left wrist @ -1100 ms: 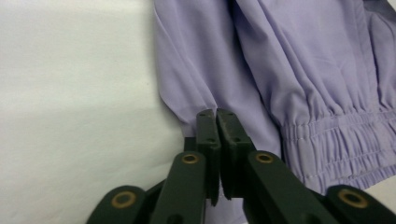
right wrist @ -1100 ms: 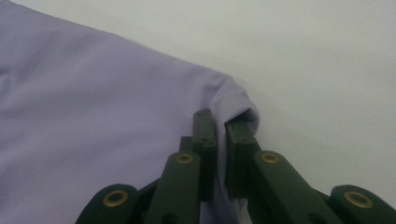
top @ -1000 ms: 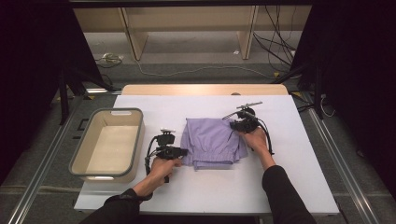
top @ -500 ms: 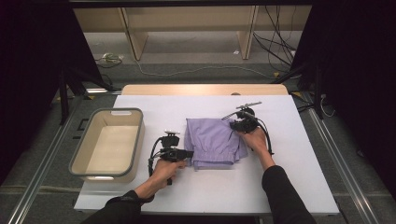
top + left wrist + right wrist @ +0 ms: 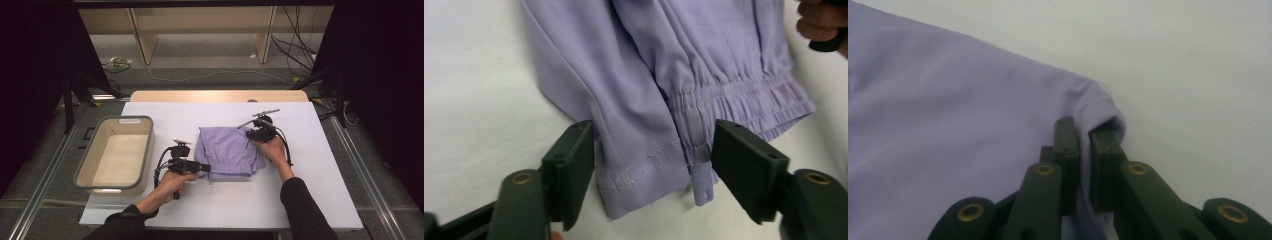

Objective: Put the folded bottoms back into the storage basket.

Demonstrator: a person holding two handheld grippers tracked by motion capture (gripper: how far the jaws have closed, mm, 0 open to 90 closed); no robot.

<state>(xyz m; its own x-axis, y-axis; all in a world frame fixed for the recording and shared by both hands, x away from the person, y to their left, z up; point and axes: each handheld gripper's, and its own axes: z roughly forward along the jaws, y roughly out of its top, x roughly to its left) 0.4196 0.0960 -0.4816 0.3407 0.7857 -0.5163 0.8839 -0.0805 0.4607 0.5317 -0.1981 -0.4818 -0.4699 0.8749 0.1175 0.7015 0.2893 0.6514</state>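
Partly between left hand-held gripper jaws: garment

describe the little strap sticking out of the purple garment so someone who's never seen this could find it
Start at the white table and find the folded lilac garment at its middle, right of the grey bin. At the corner nearest the left gripper, a short narrow loop hangs below the gathered elastic band. It alone pokes past the hem, between the open jaws.

Bright, even light on the white table; dark surroundings; close views soft, faint shadows
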